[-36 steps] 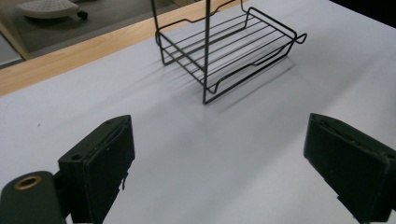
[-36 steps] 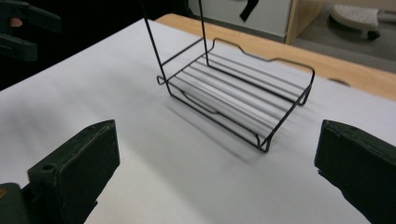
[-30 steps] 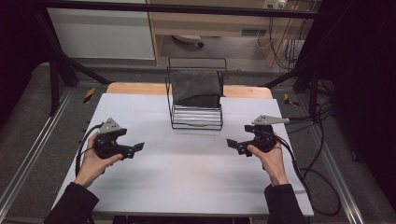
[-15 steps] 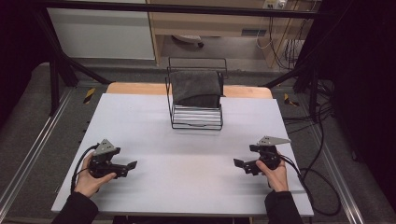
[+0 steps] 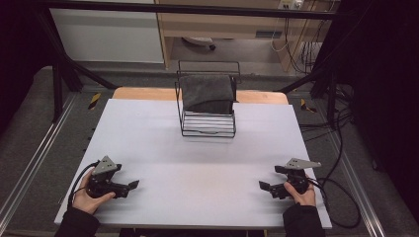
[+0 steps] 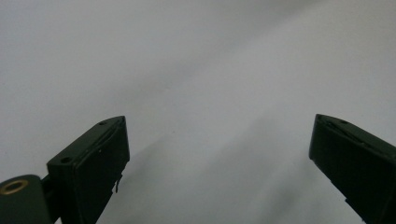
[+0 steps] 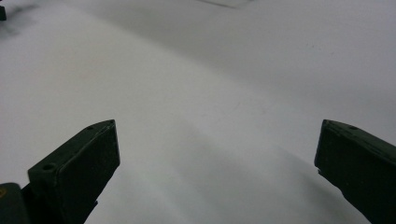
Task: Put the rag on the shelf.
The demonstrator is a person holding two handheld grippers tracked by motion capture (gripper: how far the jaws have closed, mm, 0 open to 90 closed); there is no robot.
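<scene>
I see a black wire rack standing upright at the far middle of the white tabletop, close to its back edge. A dark grey folded cloth is draped over the top of the rack, covering its upper part and hanging down toward me. Below the cloth I can make out the rack's horizontal wires with pale bands between them. Rack and cloth sit well apart from both near corners of the tabletop.
</scene>
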